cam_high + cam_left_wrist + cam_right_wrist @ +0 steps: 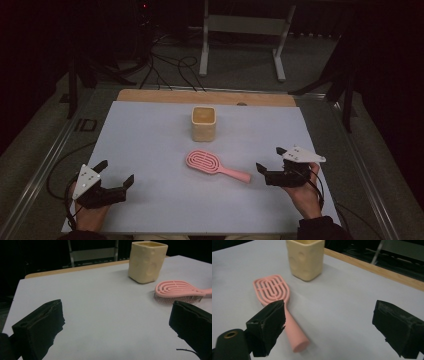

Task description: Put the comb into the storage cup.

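**Pink hairbrush, cup and two hand-held grippers on a pale table sheet**

Lying flat near the middle of the pale grey-white sheet [150, 150]: one pink hairbrush [216, 166], plastic by its look, with an oval head of open looped ribs, short bristles facing down and a smooth round handle pointing toward the right gripper [272, 161]. No brand, label or writing can be read on any item.

Just behind the brush head, apart from it: one cream cup [203, 123], squarish with rounded corners, dimpled walls, matte surface, upright, mouth open upward.

Right gripper: black, rough-faced jaws spread wide, holding nothing; it sits just beyond the handle's end, and in the right gripper view one jaw overlaps the handle's upper stretch. A grey three-cornered plate tops it.

Left gripper [118, 174]: same build, jaws wide apart, nothing between them, well apart from the brush at the sheet's near left corner.

Surroundings: a light wooden table edge [205, 96] shows beyond the sheet; past it, a white metal frame [240, 30] and dark cables [170, 67] on the floor. Nothing lies between either gripper and the brush.
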Demonstrator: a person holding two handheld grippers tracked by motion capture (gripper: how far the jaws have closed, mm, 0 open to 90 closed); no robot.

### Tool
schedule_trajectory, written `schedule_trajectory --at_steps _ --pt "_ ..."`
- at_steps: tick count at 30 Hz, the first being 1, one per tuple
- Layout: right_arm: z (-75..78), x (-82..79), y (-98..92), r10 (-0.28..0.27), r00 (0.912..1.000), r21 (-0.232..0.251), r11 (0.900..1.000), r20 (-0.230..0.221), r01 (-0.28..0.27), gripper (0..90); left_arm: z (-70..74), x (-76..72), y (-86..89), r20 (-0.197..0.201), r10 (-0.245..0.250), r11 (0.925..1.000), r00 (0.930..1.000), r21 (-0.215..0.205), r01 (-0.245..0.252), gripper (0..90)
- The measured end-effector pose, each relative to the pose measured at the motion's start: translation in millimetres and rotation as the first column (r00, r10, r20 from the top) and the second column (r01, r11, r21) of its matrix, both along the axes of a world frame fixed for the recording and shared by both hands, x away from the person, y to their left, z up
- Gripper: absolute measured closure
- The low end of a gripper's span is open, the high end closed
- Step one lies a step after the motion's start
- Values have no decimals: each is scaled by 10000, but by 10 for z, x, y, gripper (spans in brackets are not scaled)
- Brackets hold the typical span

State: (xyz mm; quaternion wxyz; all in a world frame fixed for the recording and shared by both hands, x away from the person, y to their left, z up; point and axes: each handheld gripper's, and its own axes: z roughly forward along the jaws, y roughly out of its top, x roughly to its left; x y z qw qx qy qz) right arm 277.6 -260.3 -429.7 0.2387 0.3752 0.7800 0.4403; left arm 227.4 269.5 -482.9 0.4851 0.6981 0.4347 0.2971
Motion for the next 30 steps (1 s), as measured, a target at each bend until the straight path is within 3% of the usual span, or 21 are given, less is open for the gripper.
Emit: schedule_trajectory --at_steps 5,11,19,30 --pt "116 118 147 502 9980 -164 9986 -396 -509 108 -9 1 -13 -10 -13 10000 10000 -3 13 1" --pt "153 256 345 947 9926 -778 9919 -757 -1005 108 -34 12 -17 -90 -6 10000 10000 -10 6 1" --pt "101 461 544 1226 9800 -954 9857 -1565 -1386 108 -60 28 -44 -181 -96 9999 9998 121 98 1" --pt "49 608 826 1689 9628 -1590 9659 -2108 -2043 108 -90 52 -45 -282 -72 9999 9996 134 76 1"
